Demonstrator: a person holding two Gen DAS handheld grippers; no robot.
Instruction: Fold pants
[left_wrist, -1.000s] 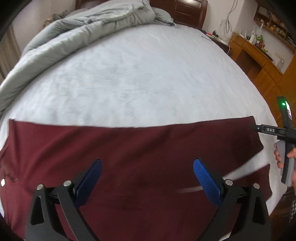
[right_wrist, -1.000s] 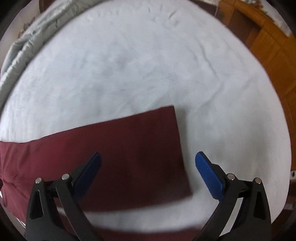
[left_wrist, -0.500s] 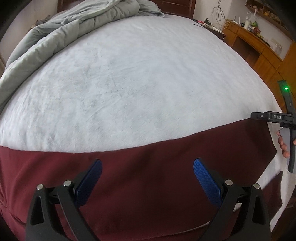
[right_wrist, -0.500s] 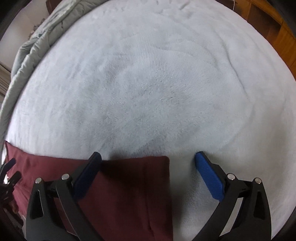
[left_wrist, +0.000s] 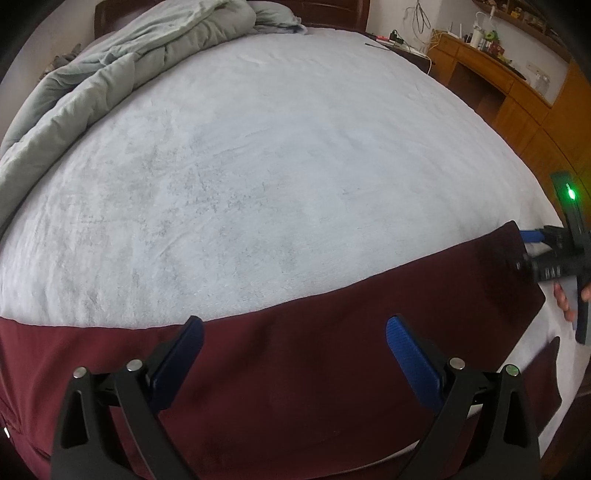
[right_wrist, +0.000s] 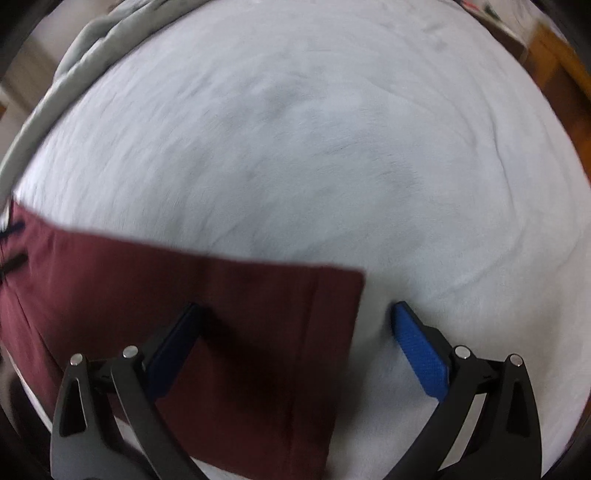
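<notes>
Dark maroon pants (left_wrist: 295, 369) lie flat across the near edge of a bed with a pale fleecy sheet (left_wrist: 277, 166). My left gripper (left_wrist: 293, 328) hovers open above the middle of the cloth with nothing between its blue pads. In the right wrist view the leg-cuff end of the pants (right_wrist: 258, 332) stretches in from the left, its hem edge between the fingers. My right gripper (right_wrist: 295, 314) is open over that cuff, left pad above the cloth, right pad above bare sheet. The right gripper (left_wrist: 535, 247) also shows at the far right of the left wrist view beside the cuff, held by a hand (left_wrist: 565, 302).
A crumpled grey-green duvet (left_wrist: 110, 66) is heaped along the bed's far left side. A wooden headboard (left_wrist: 332, 14) stands at the back. A wooden desk and cabinets (left_wrist: 517, 92) with small items line the right wall, close to the bed's right edge.
Both grippers have stayed open. The left view has tilted up toward the bed, so the pants sit lower in frame. The right gripper has swung over the cuff end, which reaches further between its fingers.
</notes>
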